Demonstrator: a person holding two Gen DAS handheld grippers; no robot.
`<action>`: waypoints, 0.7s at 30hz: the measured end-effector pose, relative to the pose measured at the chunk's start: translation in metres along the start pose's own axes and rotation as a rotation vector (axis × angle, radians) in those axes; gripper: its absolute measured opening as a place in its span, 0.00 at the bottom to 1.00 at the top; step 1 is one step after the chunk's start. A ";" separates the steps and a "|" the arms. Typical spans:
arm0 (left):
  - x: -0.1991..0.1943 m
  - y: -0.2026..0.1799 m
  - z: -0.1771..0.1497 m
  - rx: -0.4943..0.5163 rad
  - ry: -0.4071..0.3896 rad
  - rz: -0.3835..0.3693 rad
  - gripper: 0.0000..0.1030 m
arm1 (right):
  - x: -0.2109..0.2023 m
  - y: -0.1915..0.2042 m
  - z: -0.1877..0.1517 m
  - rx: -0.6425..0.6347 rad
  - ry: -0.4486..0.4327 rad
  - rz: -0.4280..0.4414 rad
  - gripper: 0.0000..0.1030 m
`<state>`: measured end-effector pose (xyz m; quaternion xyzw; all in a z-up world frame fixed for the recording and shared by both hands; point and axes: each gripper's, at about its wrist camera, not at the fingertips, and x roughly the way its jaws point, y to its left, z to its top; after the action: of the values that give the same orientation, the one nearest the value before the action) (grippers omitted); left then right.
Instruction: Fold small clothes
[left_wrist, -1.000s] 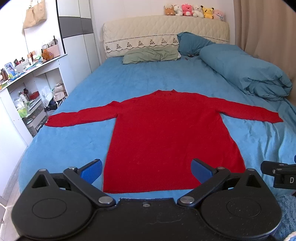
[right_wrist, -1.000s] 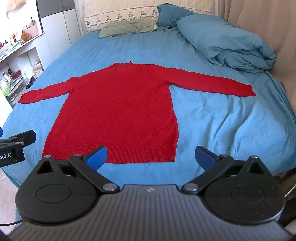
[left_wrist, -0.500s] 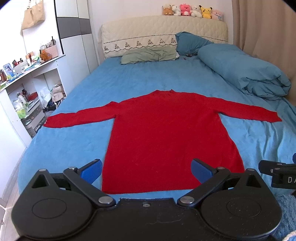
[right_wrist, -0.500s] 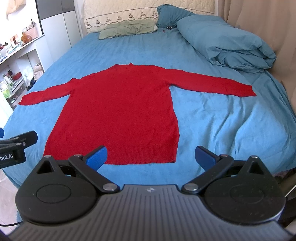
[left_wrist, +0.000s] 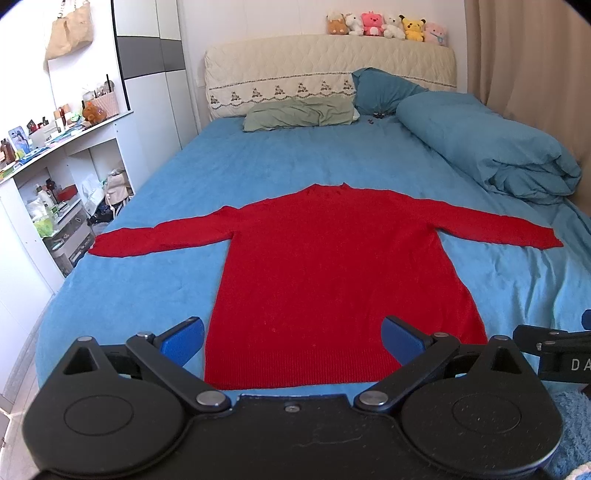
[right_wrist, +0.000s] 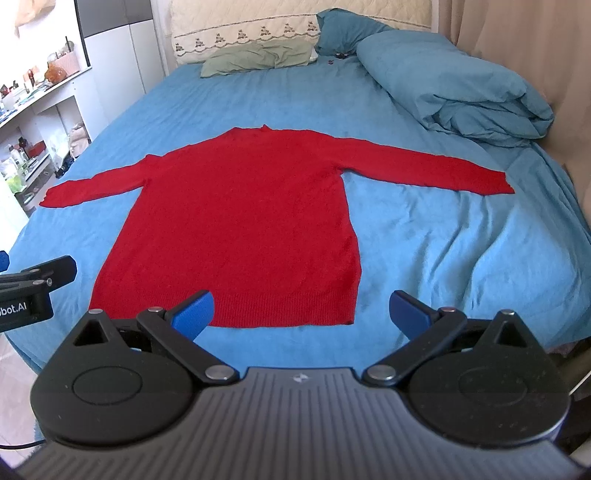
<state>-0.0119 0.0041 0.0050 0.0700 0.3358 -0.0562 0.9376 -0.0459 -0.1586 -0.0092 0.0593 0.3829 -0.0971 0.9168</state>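
Note:
A red long-sleeved sweater (left_wrist: 332, 266) lies flat on the blue bed, sleeves spread left and right, hem toward me. It also shows in the right wrist view (right_wrist: 243, 221). My left gripper (left_wrist: 293, 338) is open and empty, hovering above the hem near the foot of the bed. My right gripper (right_wrist: 301, 312) is open and empty, over the hem's right corner. Each gripper's body shows at the edge of the other's view.
A rolled blue duvet (left_wrist: 487, 147) lies at the bed's right side. A green pillow (left_wrist: 299, 114) and a blue pillow (left_wrist: 380, 90) sit by the headboard. White shelves with clutter (left_wrist: 48, 177) stand left of the bed. A curtain (left_wrist: 528, 59) hangs at right.
Both grippers have shifted only slightly; the sweater sits marginally higher in the views. Nothing was grasped or released.

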 end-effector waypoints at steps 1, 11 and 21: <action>0.000 0.000 0.000 0.000 0.000 0.001 1.00 | 0.000 0.000 -0.001 0.001 -0.002 0.002 1.00; -0.004 -0.002 0.000 -0.002 -0.006 0.005 1.00 | -0.002 -0.002 -0.002 0.001 -0.006 0.005 1.00; -0.007 -0.002 0.001 0.000 -0.013 0.002 1.00 | -0.002 -0.004 -0.001 0.005 -0.010 0.004 1.00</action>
<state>-0.0169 0.0020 0.0104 0.0700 0.3294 -0.0559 0.9399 -0.0493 -0.1619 -0.0087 0.0617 0.3780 -0.0964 0.9187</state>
